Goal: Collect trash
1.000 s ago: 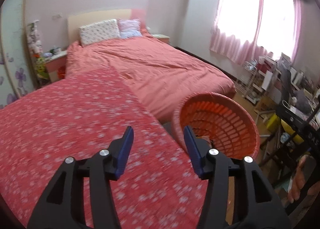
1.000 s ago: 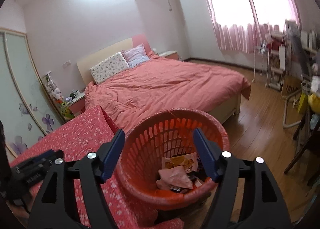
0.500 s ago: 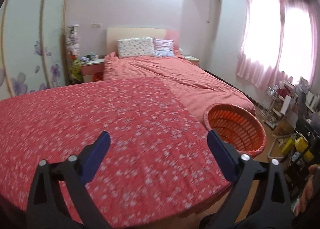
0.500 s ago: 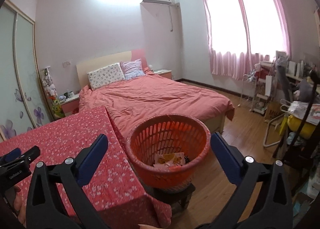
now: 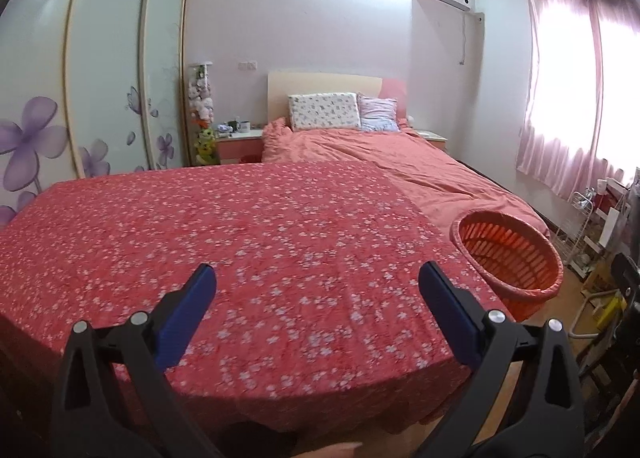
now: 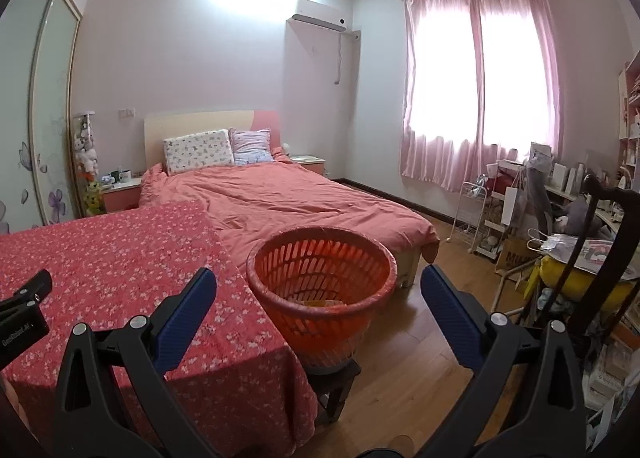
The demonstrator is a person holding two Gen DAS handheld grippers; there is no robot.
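An orange slotted basket (image 6: 322, 282) stands on a dark stool beside the table; a little paper trash (image 6: 324, 302) shows at its bottom. It also shows in the left wrist view (image 5: 508, 258) at the table's right edge. My left gripper (image 5: 316, 318) is open and empty, held back above the table's near edge. My right gripper (image 6: 318, 322) is open and empty, held back in front of the basket. Part of the left gripper's body shows at the left of the right wrist view (image 6: 22, 310).
The table (image 5: 240, 242) wears a red flowered cloth. Behind it is a bed (image 6: 288, 201) with a salmon cover. A cluttered desk and dark chair (image 6: 596, 242) fill the right side, with a white rack (image 6: 476, 213) below pink curtains. Wardrobe doors (image 5: 92, 69) line the left wall.
Both grippers have opened wider and pulled back and up from the basket. The left one has swung left over the table.
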